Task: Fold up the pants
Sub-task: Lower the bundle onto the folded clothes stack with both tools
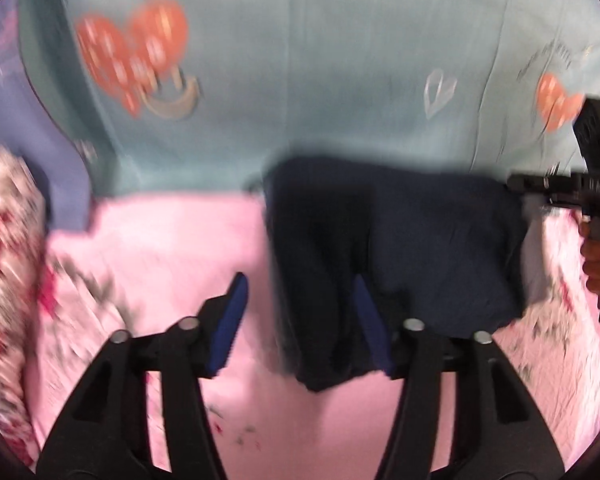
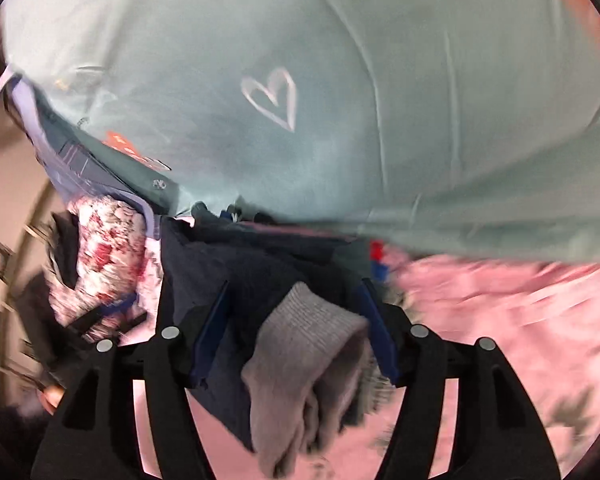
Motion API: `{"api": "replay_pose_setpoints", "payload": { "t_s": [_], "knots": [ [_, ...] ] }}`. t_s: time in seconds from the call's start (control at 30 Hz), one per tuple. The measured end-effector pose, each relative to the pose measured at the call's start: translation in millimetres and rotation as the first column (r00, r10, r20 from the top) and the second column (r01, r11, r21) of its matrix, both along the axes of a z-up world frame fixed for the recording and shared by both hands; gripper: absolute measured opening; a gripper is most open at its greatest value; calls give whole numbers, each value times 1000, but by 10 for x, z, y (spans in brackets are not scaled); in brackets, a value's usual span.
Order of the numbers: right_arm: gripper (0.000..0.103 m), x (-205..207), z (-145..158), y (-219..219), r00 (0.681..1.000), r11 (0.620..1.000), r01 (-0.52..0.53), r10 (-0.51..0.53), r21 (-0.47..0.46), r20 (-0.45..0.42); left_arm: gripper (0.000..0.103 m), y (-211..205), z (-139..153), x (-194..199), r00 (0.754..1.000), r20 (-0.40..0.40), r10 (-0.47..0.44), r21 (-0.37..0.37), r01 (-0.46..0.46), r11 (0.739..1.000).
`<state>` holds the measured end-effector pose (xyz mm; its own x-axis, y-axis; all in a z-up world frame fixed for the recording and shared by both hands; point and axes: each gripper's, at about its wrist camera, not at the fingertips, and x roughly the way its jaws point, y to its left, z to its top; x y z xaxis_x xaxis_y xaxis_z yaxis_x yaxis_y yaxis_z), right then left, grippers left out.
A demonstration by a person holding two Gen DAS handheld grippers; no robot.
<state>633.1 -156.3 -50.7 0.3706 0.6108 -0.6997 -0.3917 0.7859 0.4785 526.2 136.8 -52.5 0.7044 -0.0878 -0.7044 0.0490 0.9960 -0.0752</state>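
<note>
Pants (image 1: pixel 388 248): dark, soft, limp bundle on the pink bed sheet (image 1: pixel 172 248).
Grip: best at edge or grey cuff (image 2: pixel 308 360).
Left gripper (image 1: pixel 300 320): half-open, edge between the jaws, unpinched.
Right gripper (image 2: pixel 296 332): agape, cloth loose inside.

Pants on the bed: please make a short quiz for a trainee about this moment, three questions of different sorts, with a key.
1. True or false: the pants are dark navy.
2. On which cover do the pants mostly lie? A) pink cover B) teal cover C) flowered pillow
3. Fill in: in the right wrist view, a ____ ribbed cuff lies between the fingers of the right gripper.

Key
1. True.
2. A. The pink cover is under them; the teal cover lies beyond, and the flowered pillow is off to the side.
3. Grey.
</note>
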Motion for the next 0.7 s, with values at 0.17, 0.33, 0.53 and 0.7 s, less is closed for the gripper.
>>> {"api": "replay_pose_setpoints", "payload": {
  "t_s": [0.17, 0.33, 0.53, 0.7],
  "knots": [
    [57, -277, 445, -62, 989, 996, 30, -42, 85, 142, 60, -227, 187, 255, 993, 35, -111, -60, 113, 992],
    [33, -262, 32, 211, 993, 994, -20, 32, -104, 116, 62, -284, -298, 695, 994, -81, -75, -78, 68, 995],
    [68, 80, -506, 23, 988, 985, 125, -113, -120, 104, 66, -278, -550, 884, 995, -86, -44, -88, 37, 995],
    [67, 1, -291, -6, 985, 985, 124, -108, -116, 135, 68, -195, -421, 810, 995, -94, -41, -109, 30, 994]
  ]
}}
